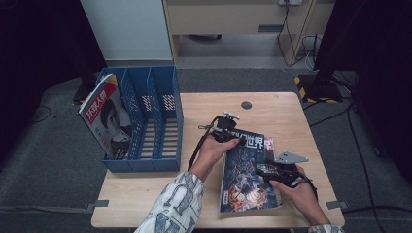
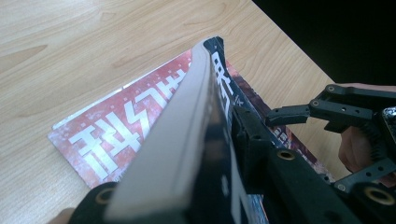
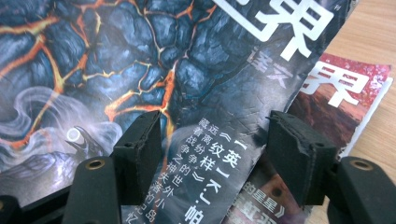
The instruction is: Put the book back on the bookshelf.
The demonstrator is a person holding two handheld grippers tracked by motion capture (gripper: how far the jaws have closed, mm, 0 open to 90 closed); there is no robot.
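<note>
Currently my left tool (image 1: 239, 141) pinches the dark magazine's (image 1: 245, 177) far edge to peel it off the red one (image 2: 116, 135); right tool (image 1: 261, 171) open, steadying.

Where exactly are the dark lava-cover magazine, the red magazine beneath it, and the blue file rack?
dark magazine (image 1: 245, 182): high view, middle of its front cover.
red magazine (image 2: 107, 140): left gripper view, white lettering on its cover.
blue file rack (image 1: 143, 165): high view, its front wall.
</note>
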